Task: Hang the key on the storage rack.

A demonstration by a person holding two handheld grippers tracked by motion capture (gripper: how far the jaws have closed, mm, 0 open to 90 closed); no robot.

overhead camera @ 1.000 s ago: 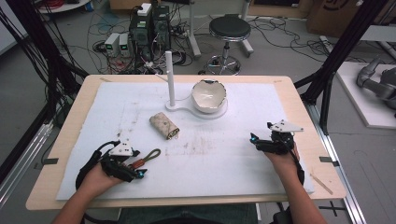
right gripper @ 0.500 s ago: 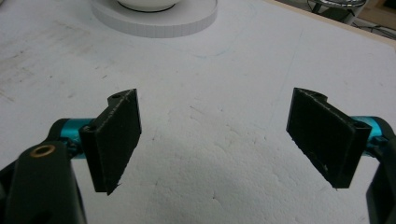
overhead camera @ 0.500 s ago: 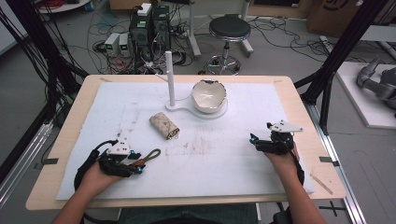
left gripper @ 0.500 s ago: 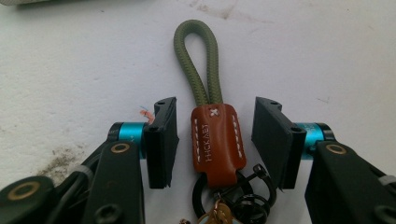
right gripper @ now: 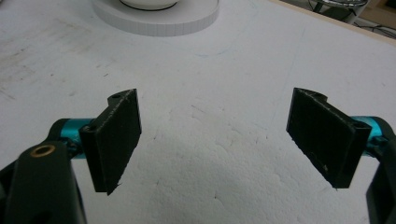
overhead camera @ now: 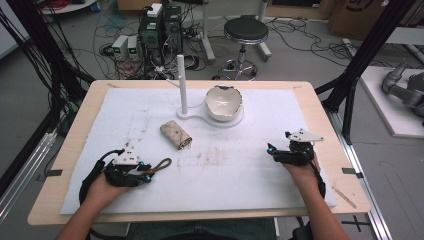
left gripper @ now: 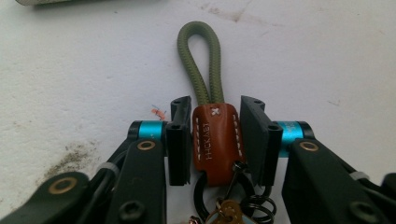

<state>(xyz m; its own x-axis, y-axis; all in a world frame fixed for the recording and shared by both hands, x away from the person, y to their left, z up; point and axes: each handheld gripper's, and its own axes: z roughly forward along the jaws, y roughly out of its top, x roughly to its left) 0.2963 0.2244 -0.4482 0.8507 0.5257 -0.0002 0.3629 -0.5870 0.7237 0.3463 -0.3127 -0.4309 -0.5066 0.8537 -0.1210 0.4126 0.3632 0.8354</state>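
- The key strap (left gripper: 214, 140), an orange leather tab with a green cord loop and metal rings with a brass key, lies on the white mat (overhead camera: 240, 185) near the front-left corner of the bench (overhead camera: 320, 100), well in front and left of the white post (overhead camera: 182, 85).
- The left claw (left gripper: 215, 135) sits around the leather tab, one jaw on each side; whether the pads press it or just flank it, I cannot tell.
- Judged as a pick-up: squeeze squarely on the tab, not the cord or rings, and lift straight so the key hangs free.
- The right claw (right gripper: 224, 140) rests open over bare mat, well to the right of the post, nothing between its jaws.
- A small rolled cloth (overhead camera: 176, 135) lies just in front of the post; a cracked white bowl (overhead camera: 224, 102) sits on the round base beside it.
- Nothing stands between strap and post except that roll, off to one side.
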